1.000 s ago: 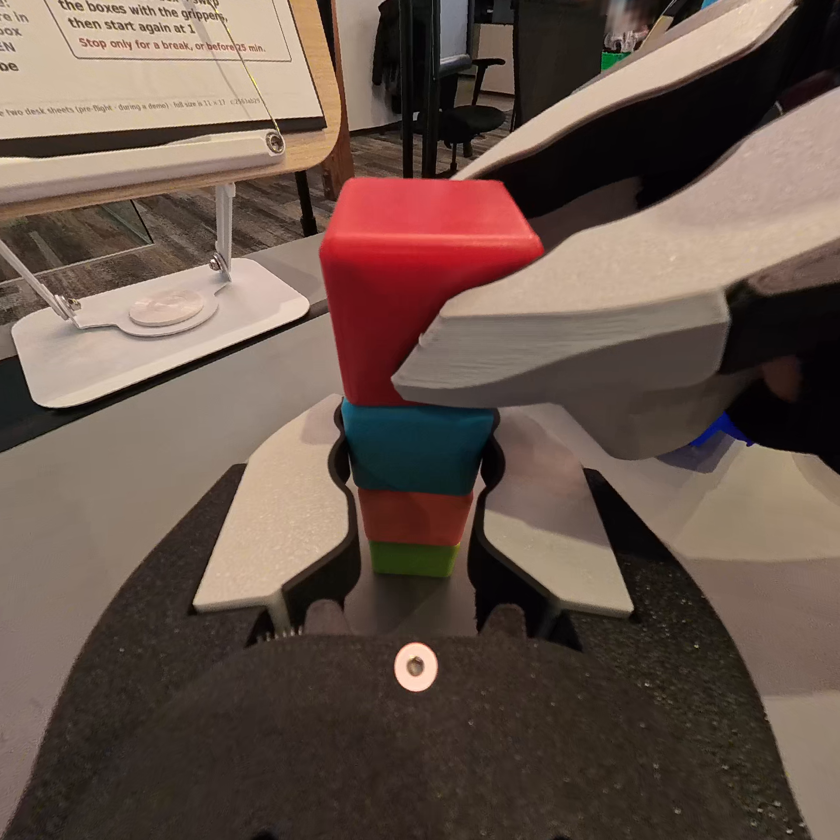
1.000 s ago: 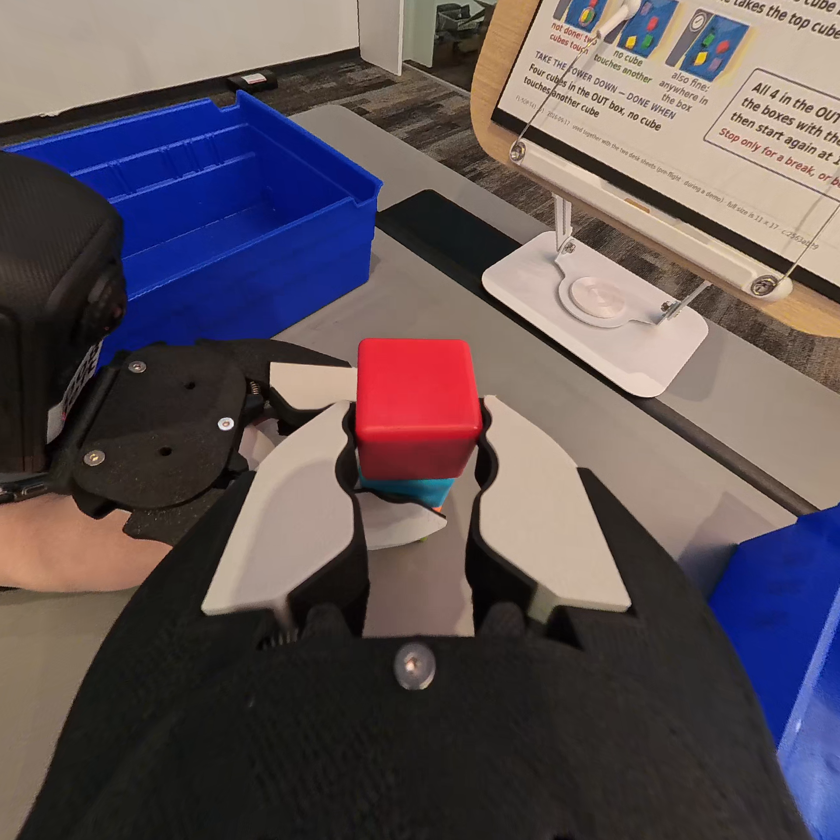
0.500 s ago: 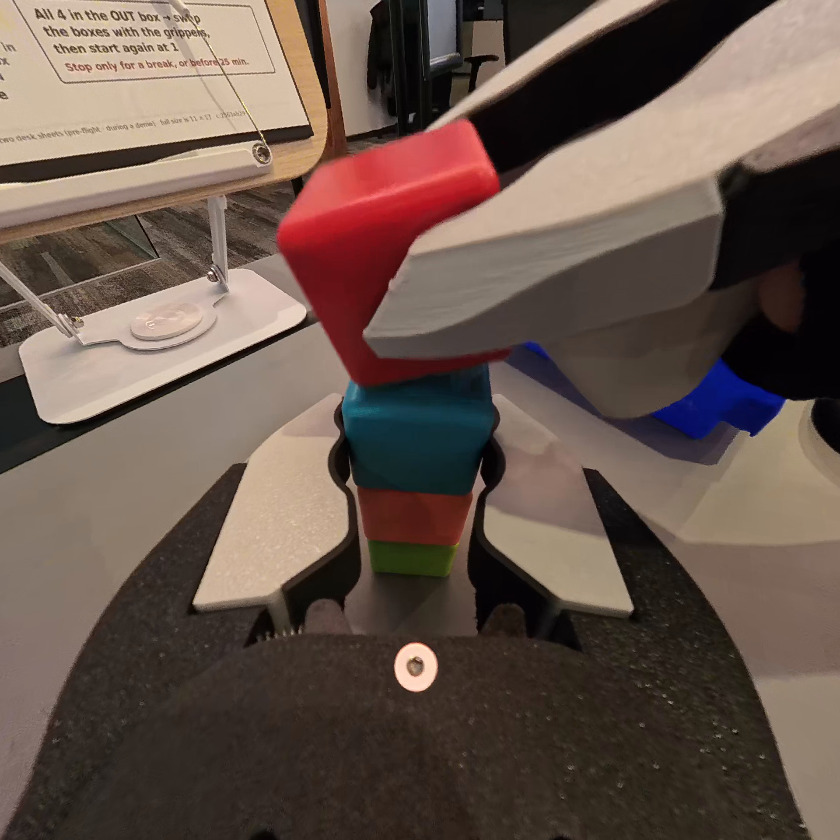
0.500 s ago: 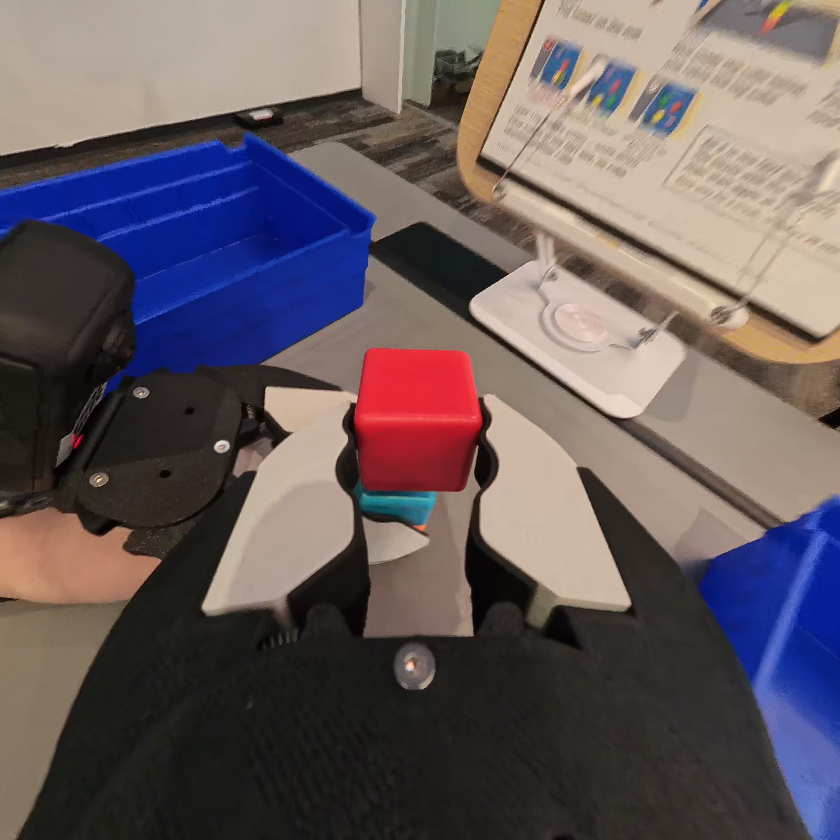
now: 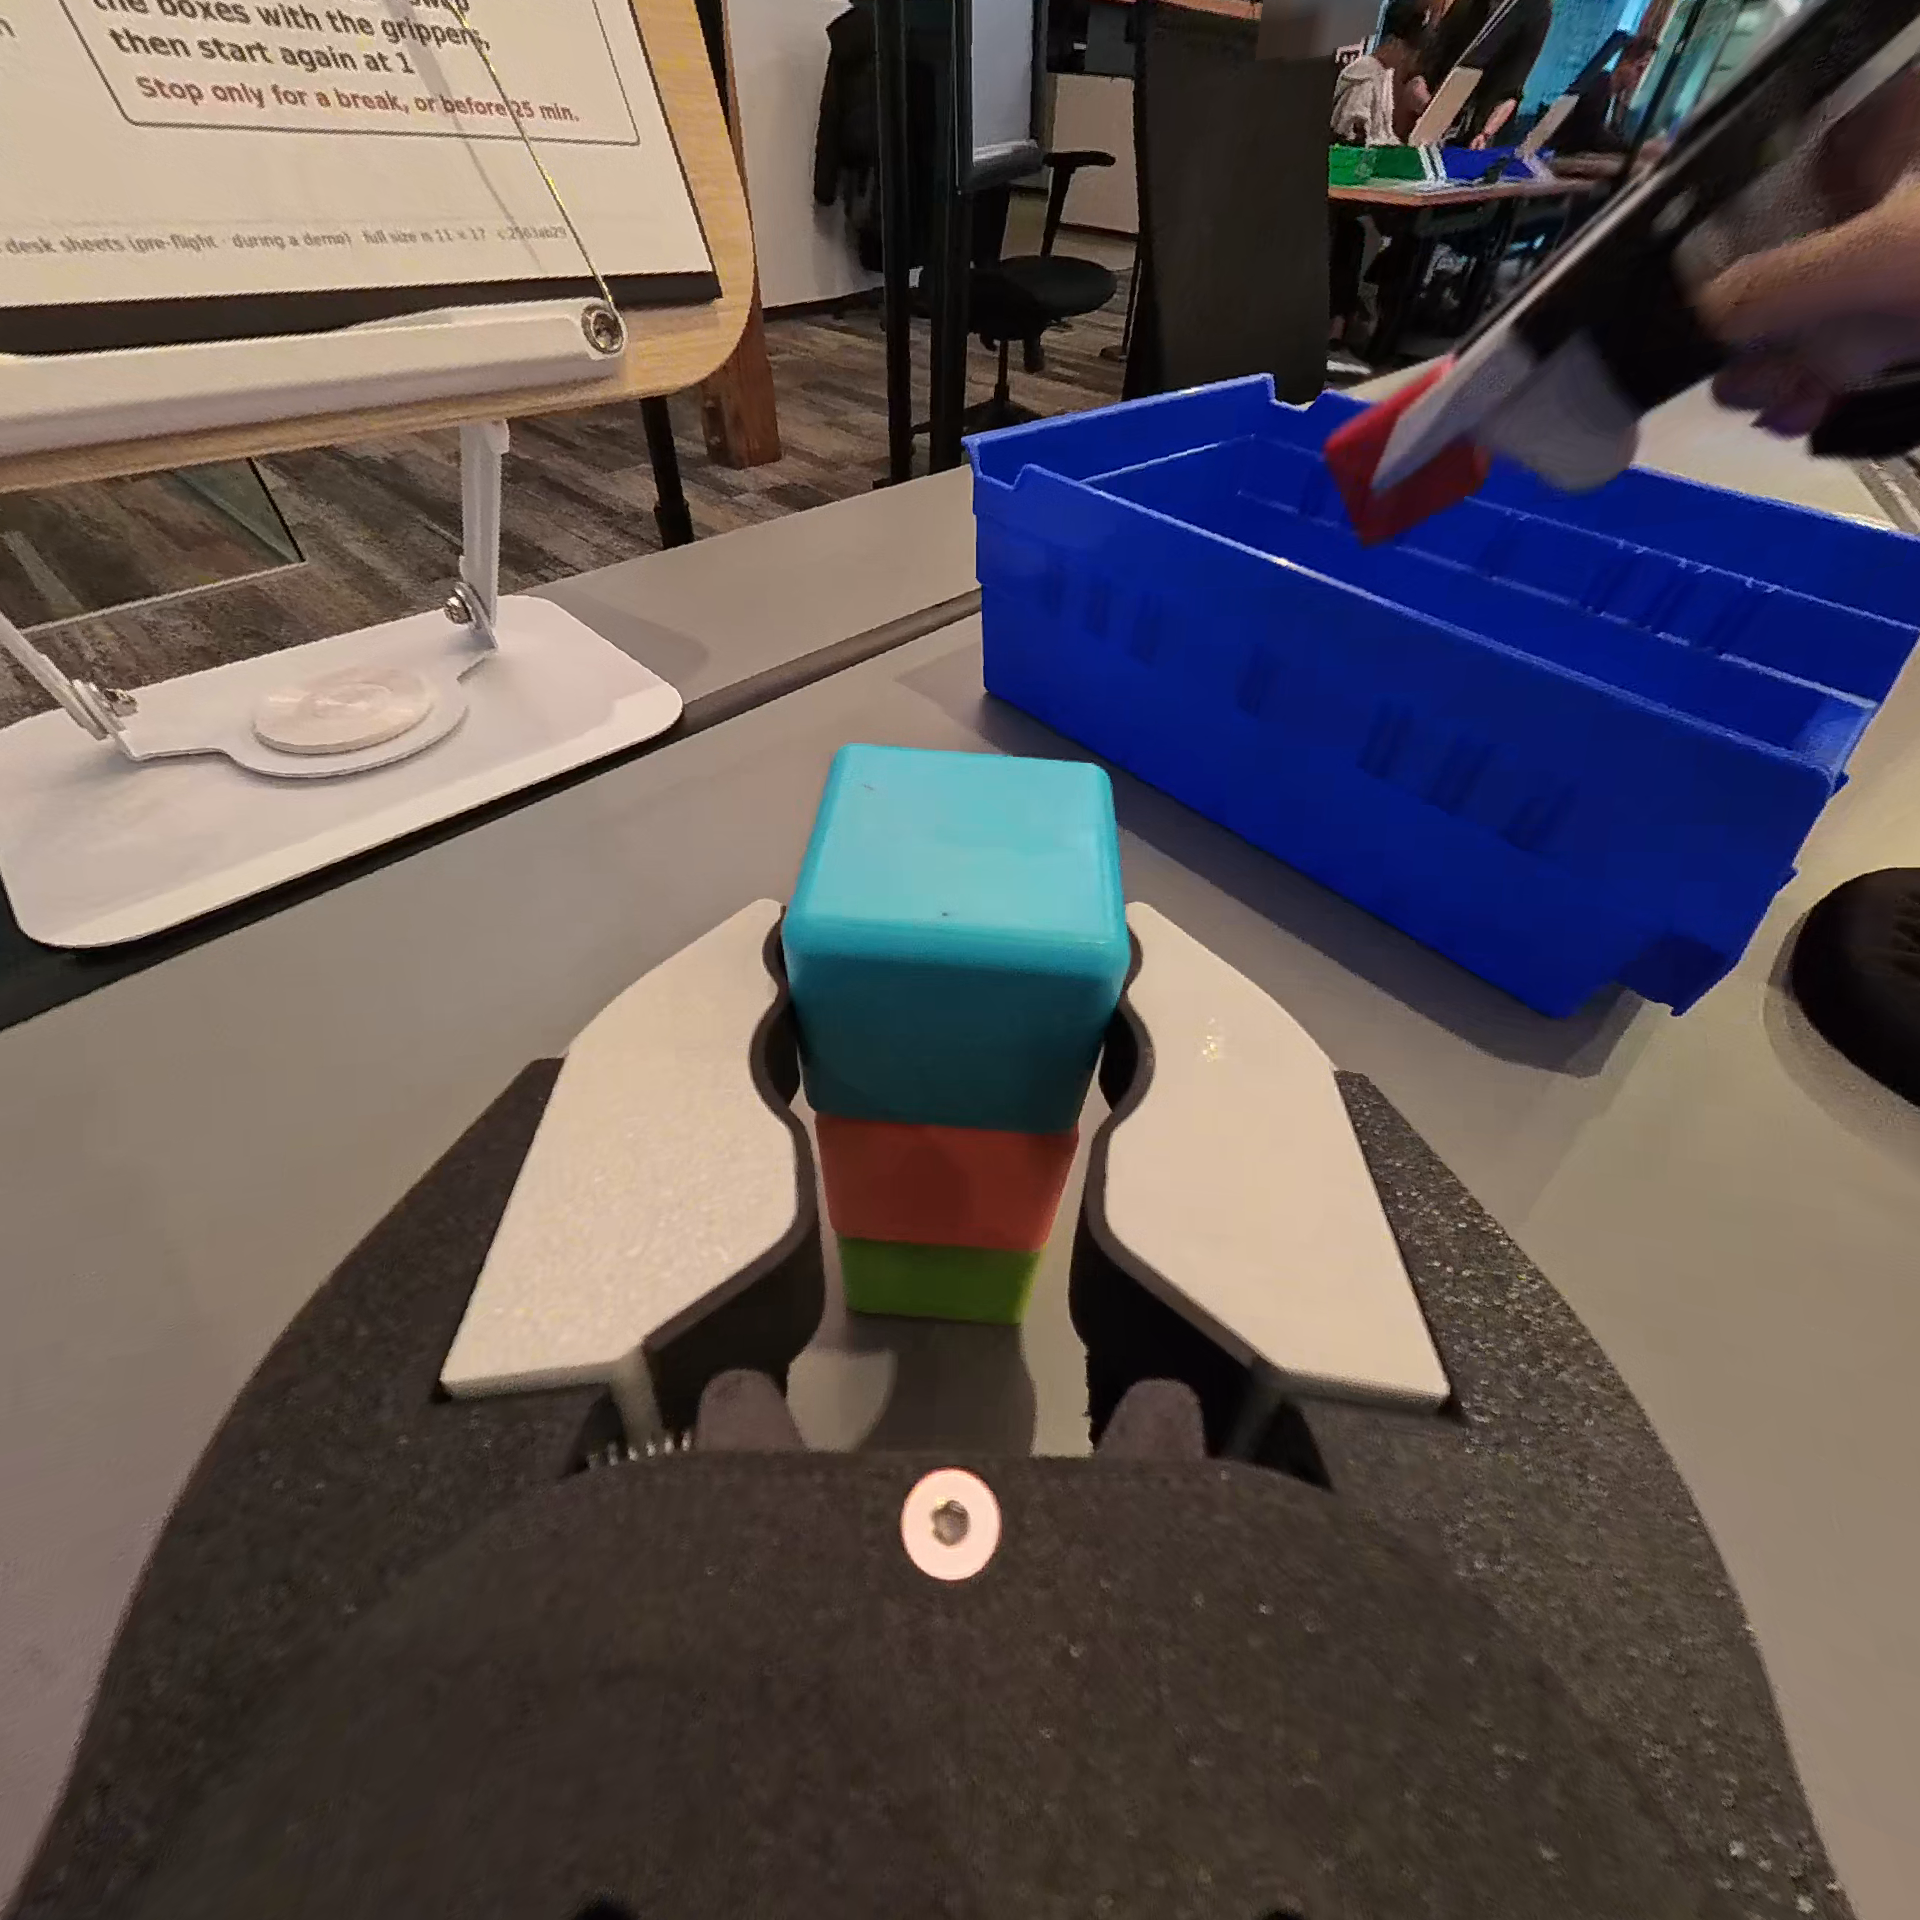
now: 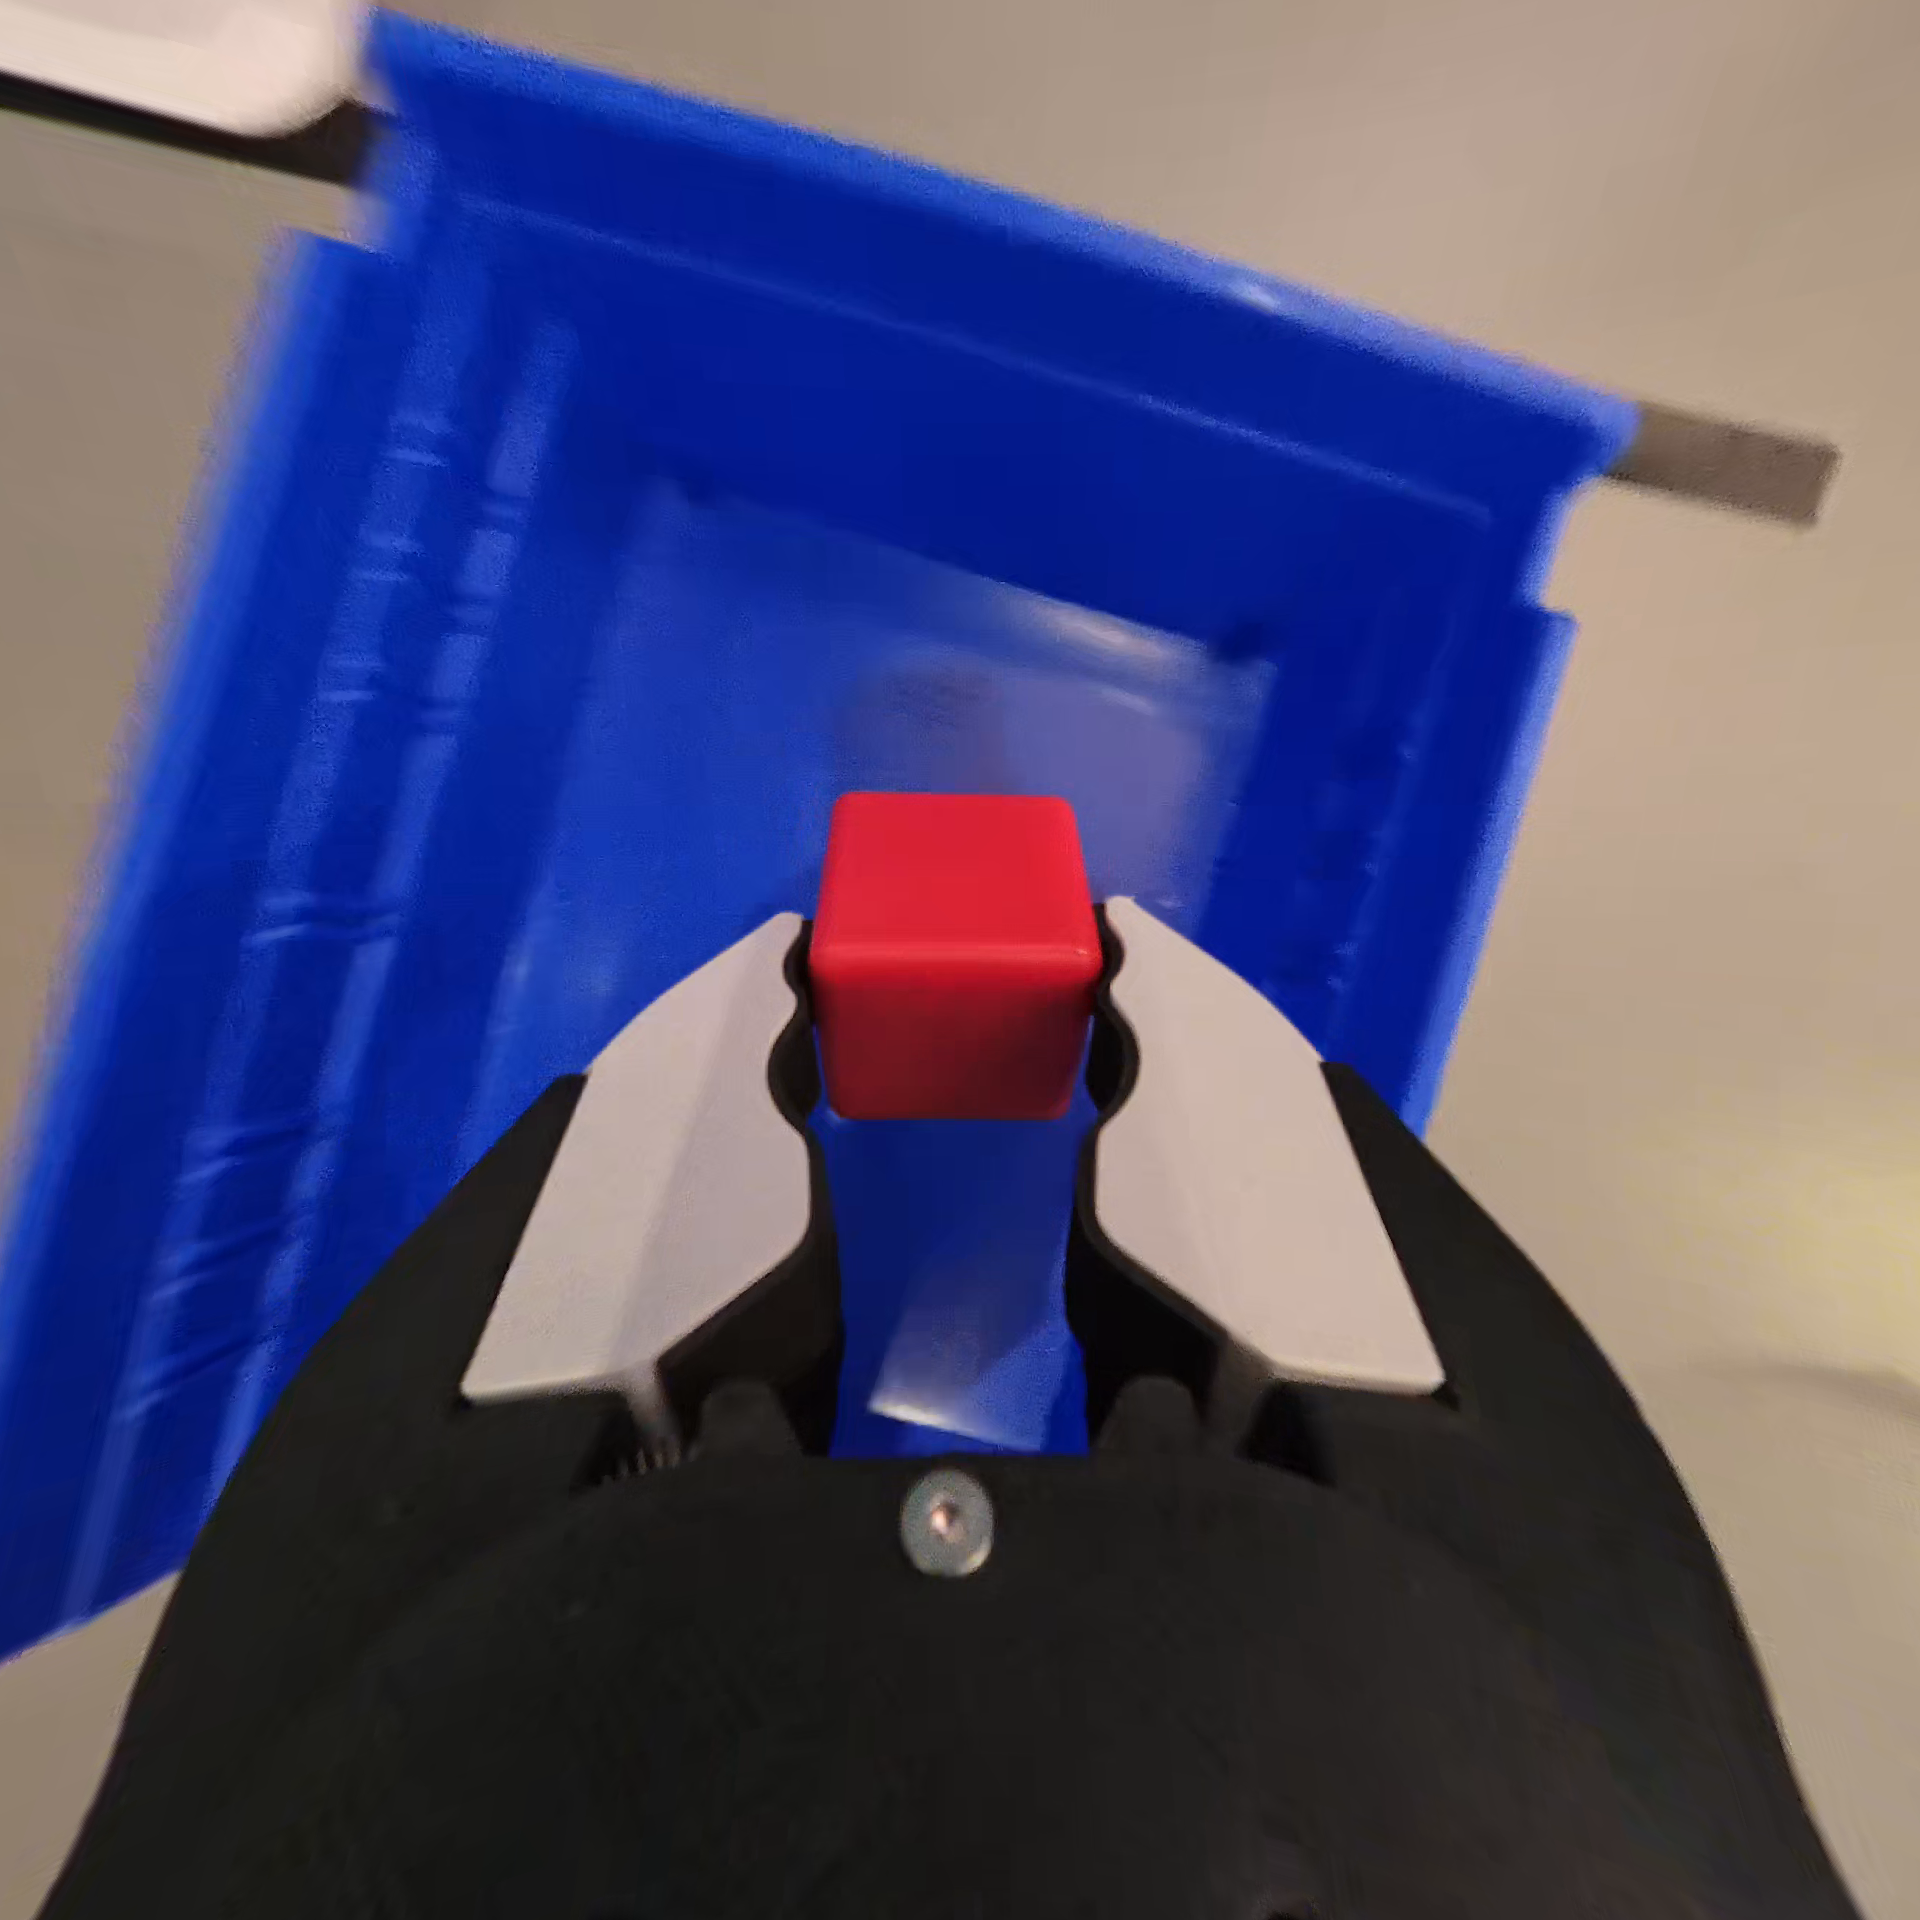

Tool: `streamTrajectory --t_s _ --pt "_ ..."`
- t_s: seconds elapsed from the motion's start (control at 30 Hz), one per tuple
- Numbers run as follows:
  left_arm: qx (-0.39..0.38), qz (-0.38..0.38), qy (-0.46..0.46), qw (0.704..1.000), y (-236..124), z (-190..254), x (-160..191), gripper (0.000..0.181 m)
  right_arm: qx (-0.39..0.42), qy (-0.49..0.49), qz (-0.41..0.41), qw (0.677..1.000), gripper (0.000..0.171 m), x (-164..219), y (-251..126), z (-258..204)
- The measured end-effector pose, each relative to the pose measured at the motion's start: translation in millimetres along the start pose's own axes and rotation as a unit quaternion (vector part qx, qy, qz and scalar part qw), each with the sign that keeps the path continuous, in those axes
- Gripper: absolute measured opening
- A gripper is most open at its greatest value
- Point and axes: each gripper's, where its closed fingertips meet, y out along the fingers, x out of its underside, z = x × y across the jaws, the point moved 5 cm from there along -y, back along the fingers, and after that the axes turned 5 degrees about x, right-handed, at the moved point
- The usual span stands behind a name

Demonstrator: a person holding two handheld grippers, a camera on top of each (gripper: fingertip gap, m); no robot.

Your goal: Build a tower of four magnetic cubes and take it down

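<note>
In the left wrist view a tower of three cubes stands on the grey table: a teal cube (image 5: 956, 914) on top, an orange-red cube (image 5: 943, 1184) under it, and a green cube (image 5: 938, 1283) at the bottom. My left gripper (image 5: 956, 925) is shut on the teal cube. My right gripper (image 6: 954, 925) is shut on a red cube (image 6: 954, 956) and holds it above the inside of a blue bin (image 6: 935, 239). From the left wrist view the red cube (image 5: 1403, 473) hangs over the blue bin (image 5: 1403, 727) at the far right, blurred.
A paper stand with a white base plate (image 5: 343, 727) and a wooden board (image 5: 686, 260) stands at the back left. A black round object (image 5: 1860, 977) sits at the right edge. Office chairs and people at desks are far behind. Left tips to right tips: about 30 cm.
The right gripper tilted the red cube off the top of the tower and carried it right, over the blue bin. The left gripper stayed shut on the teal cube.
</note>
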Motion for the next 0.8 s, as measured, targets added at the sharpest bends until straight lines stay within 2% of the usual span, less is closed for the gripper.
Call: streamTrajectory --t_s 0.2,0.47,0.5,0.57,0.63,0.7,0.8 --pt "-0.001 -0.012 -0.003 1.000 0.1 -0.4 -0.3 0.056 0.063 0.047 -0.085 0.993 0.051 8.7 53.8 28.6" --pt "0.003 -0.027 0.008 1.000 1.7 -2.0 0.9 0.056 0.106 0.019 -0.080 0.991 0.055 1.2 73.1 31.0" --pt "0.000 -0.039 0.010 0.999 3.3 -3.3 4.6 0.058 0.103 0.017 -0.076 0.992 0.057 0.1 72.0 30.1" --pt "-0.001 -0.074 0.008 0.997 7.7 -4.9 16.2 0.072 0.095 0.012 -0.062 0.993 0.059 -3.7 64.1 27.5" --pt "0.007 -0.104 -0.004 0.995 10.0 -3.9 28.0 0.076 0.087 0.009 -0.031 0.996 0.059 -11.9 47.4 23.0" --pt "0.004 -0.117 -0.008 0.993 10.7 -4.2 34.9 0.075 0.087 0.002 0.018 0.996 0.060 -24.8 22.3 16.0" --pt "0.003 -0.089 -0.001 0.996 10.6 -5.7 31.8 0.065 0.058 -0.038 0.136 0.988 0.061 -51.7 -25.4 -15.4"
